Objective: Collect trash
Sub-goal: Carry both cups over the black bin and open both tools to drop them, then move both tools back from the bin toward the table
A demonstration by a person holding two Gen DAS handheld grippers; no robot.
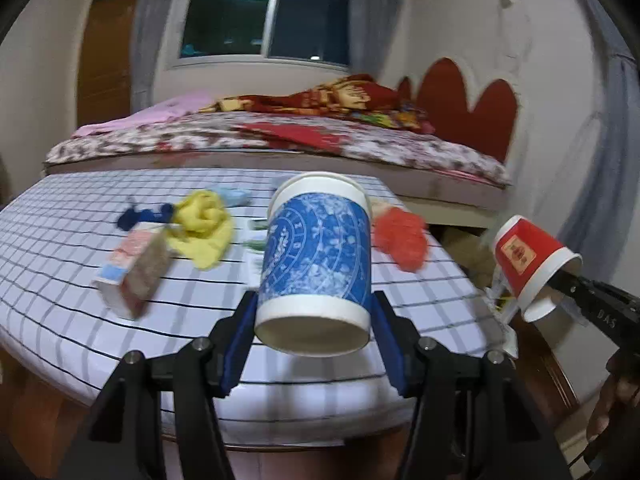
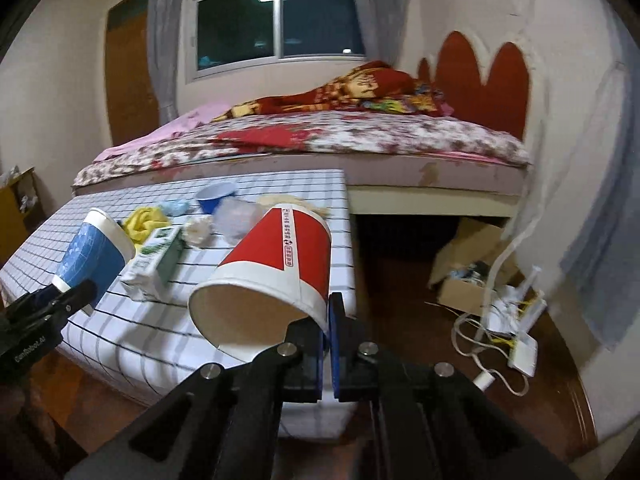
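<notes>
My left gripper (image 1: 316, 316) is shut on a blue patterned paper cup (image 1: 316, 256), held by its base above the checked table (image 1: 80, 340). That cup also shows in the right wrist view (image 2: 94, 256). My right gripper (image 2: 326, 320) is shut on the rim of a red and white paper cup (image 2: 276, 276), tilted with its mouth toward the camera. In the left wrist view the red cup (image 1: 528, 256) hangs past the table's right edge. On the table lie a carton (image 1: 134, 268), a yellow cloth (image 1: 204, 224), a red wad (image 1: 400, 236) and a small blue cup (image 2: 216, 196).
A bed (image 2: 360, 140) runs behind the table. A cardboard box (image 2: 464, 276) and a white power strip with cables (image 2: 516, 344) lie on the wooden floor at the right. Crumpled paper (image 2: 198, 230) and clear plastic (image 2: 236, 216) lie on the table.
</notes>
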